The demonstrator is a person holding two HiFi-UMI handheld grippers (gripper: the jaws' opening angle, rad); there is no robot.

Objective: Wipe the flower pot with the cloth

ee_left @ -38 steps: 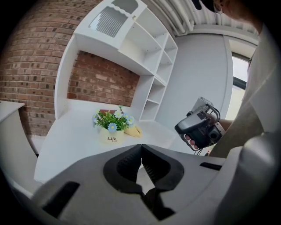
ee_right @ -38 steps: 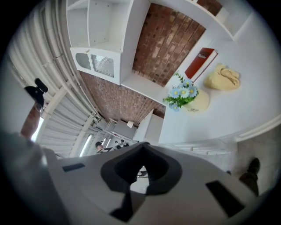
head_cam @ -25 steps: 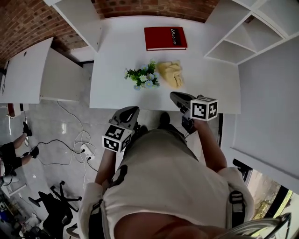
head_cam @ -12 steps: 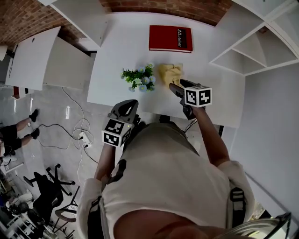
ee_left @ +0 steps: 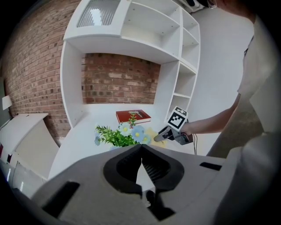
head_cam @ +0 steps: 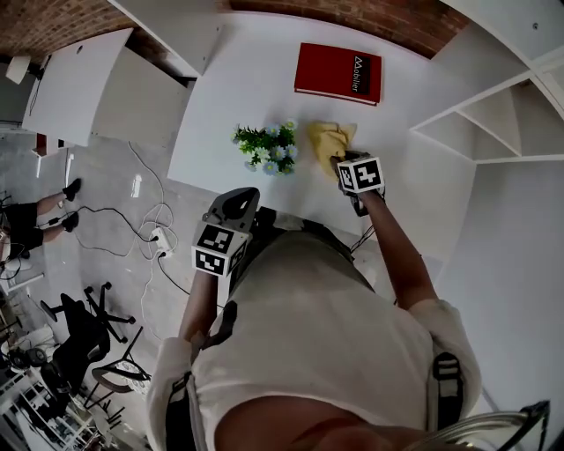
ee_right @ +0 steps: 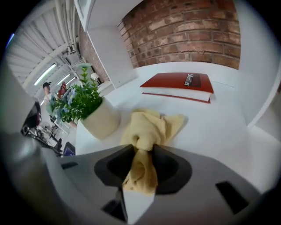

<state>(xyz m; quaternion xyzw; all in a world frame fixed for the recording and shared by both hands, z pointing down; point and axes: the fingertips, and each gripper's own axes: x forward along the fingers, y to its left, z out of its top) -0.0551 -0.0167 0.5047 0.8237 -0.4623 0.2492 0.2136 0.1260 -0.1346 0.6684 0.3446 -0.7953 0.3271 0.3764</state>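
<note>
Cloth [ee_right: 149, 127] is now pinched by the right gripper [ee_right: 143, 146], lowered with jaws just closing halfway; left gripper [ee_left: 141, 147] fully closed, empty; pot [ee_right: 102, 121] wiping may follow.

A white desk [head_cam: 225, 101] stands against a brick wall [head_cam: 53, 26]. White shelves [head_cam: 493, 119] rise to the desk's right, and a low white cabinet [head_cam: 84, 88] sits to its left. Off the desk's near left corner, grey floor tiles [head_cam: 106, 225] carry loose cables [head_cam: 145, 216] and a power strip [head_cam: 160, 238]. Farther out from that corner stands a black office chair [head_cam: 77, 336].
</note>
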